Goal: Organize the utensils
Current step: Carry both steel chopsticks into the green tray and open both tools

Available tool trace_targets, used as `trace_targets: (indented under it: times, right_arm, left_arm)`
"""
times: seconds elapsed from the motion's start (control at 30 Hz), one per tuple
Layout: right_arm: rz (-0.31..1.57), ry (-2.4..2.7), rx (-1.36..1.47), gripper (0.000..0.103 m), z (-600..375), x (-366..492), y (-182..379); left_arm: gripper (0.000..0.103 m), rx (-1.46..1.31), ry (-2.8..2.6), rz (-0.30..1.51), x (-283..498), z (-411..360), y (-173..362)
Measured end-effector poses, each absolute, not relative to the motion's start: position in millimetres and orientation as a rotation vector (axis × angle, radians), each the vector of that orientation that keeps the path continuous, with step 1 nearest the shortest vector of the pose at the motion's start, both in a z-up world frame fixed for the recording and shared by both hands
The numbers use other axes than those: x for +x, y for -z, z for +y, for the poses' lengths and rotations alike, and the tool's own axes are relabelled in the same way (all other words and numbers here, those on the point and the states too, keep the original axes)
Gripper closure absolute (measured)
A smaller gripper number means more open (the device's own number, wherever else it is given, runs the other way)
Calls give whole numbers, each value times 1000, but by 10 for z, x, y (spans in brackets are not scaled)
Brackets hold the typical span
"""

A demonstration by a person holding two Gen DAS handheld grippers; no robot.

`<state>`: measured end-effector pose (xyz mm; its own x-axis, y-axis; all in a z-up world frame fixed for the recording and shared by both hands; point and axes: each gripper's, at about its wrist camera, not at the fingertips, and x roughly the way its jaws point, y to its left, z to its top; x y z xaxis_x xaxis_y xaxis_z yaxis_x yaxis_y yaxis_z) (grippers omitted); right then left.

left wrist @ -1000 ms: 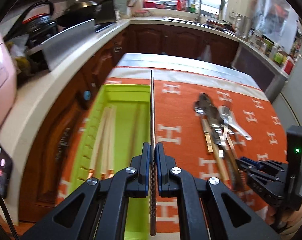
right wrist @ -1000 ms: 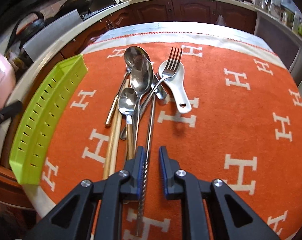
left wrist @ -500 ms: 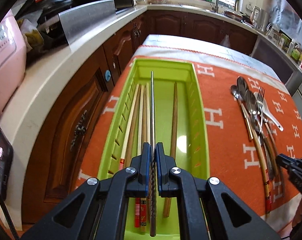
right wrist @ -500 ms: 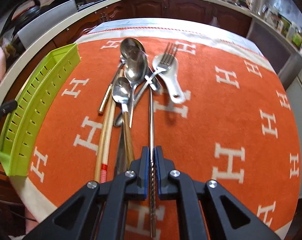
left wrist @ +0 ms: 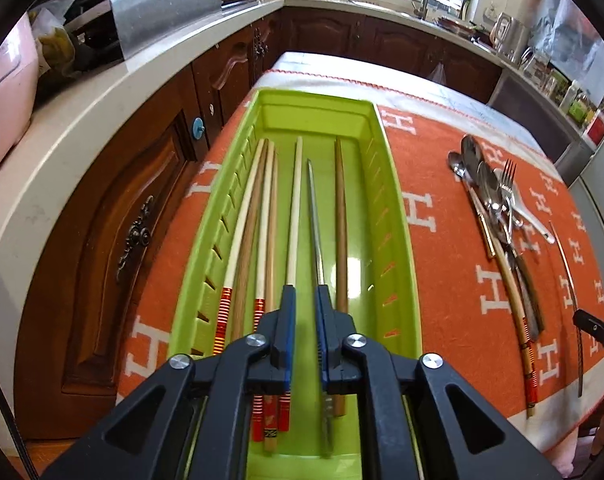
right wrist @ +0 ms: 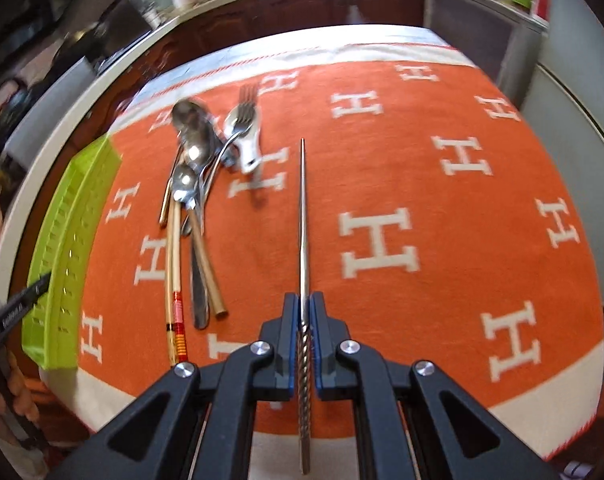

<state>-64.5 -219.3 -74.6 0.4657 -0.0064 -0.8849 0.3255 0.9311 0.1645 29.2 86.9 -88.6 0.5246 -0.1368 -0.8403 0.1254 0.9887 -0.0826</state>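
Note:
My left gripper [left wrist: 302, 300] is open above the green tray [left wrist: 394, 216]. A metal chopstick [left wrist: 316, 236] lies loose in the tray among several wooden chopsticks [left wrist: 261, 208]. My right gripper [right wrist: 304, 308] is shut on a second metal chopstick [right wrist: 302, 216] and holds it above the orange cloth [right wrist: 422, 152], right of the utensil pile [right wrist: 199, 160]. The pile of spoons, a fork and chopsticks also shows in the left wrist view [left wrist: 494, 204], as does the lifted chopstick [left wrist: 568, 276].
The tray's outer wall [right wrist: 61, 232] shows at the left in the right wrist view. A kitchen counter [left wrist: 61, 120] with wooden cabinets [left wrist: 141, 200] runs along the table's left side. The table's near edge lies just below both grippers.
My left gripper opened and let the metal chopstick drop into the tray. My right gripper lifted its metal chopstick off the pile and moved right.

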Motion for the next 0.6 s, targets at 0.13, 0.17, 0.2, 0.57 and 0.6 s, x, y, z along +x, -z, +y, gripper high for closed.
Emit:
trace_targets:
  times: [0.13, 0.17, 0.2, 0.57, 0.6]
  right_arm:
    - [1026, 158, 357, 98, -2102, -639, 537]
    - [1020, 134, 357, 98, -2045, -621, 489]
    - [1014, 103, 356, 98, -1964, -590, 433]
    - [1089, -215, 428, 98, -951, 64, 296]
    - [1100, -231, 441, 98, -856, 152, 322]
  left_arm:
    - [79, -26, 138, 978, 240, 963, 782]
    - [79, -27, 132, 969, 231, 990, 746]
    - [79, -26, 126, 960, 228, 1015, 715]
    - [51, 12, 51, 863, 137, 1199, 363]
    - [51, 10, 48, 864, 143, 1207, 360]
